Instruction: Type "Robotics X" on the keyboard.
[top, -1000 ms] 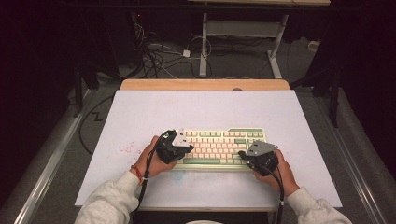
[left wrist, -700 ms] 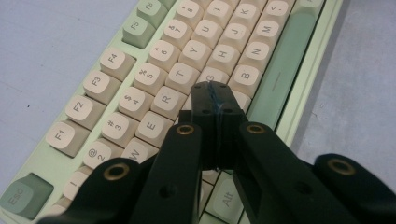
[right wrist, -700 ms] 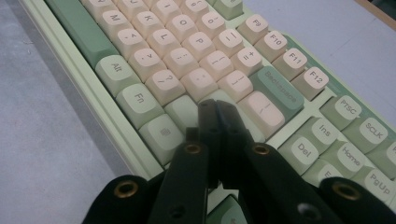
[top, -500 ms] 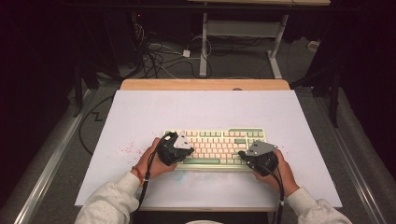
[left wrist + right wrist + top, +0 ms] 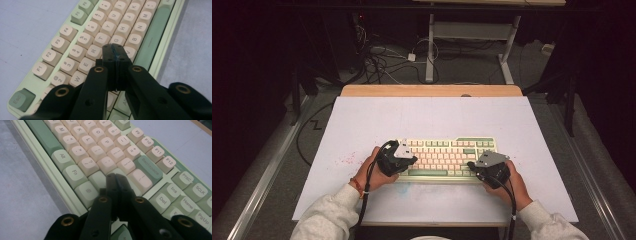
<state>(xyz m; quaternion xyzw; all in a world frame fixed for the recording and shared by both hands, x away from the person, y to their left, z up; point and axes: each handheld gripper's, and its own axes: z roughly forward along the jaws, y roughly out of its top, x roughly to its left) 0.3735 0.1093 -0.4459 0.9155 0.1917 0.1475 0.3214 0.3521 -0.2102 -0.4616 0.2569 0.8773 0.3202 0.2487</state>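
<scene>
Keyboard (image 5: 447, 157) lies near the front edge of the white table (image 5: 362, 120), square to you, and in the high view you hold a claw over each end of it: the left claw (image 5: 404, 161) at its left end, the right claw (image 5: 482, 167) at its right, both hands low and angled inward, likely so the tips can press keys like typing fingers. Beyond the white sheet a wooden edge (image 5: 432, 90) shows, then a dark room with cables (image 5: 382, 60) on the floor and a table frame (image 5: 472, 35) behind. In the left gripper view your left claw (image 5: 114, 53) has its jaws pressed together on nothing, the tip poised above the keys around F and G, just beside the green spacebar (image 5: 152, 37). In the right gripper view your right claw (image 5: 116, 182) is likewise closed and empty, its tip over the keys near the Backspace key (image 5: 148, 168); whether either tip touches a key you cannot tell.
</scene>
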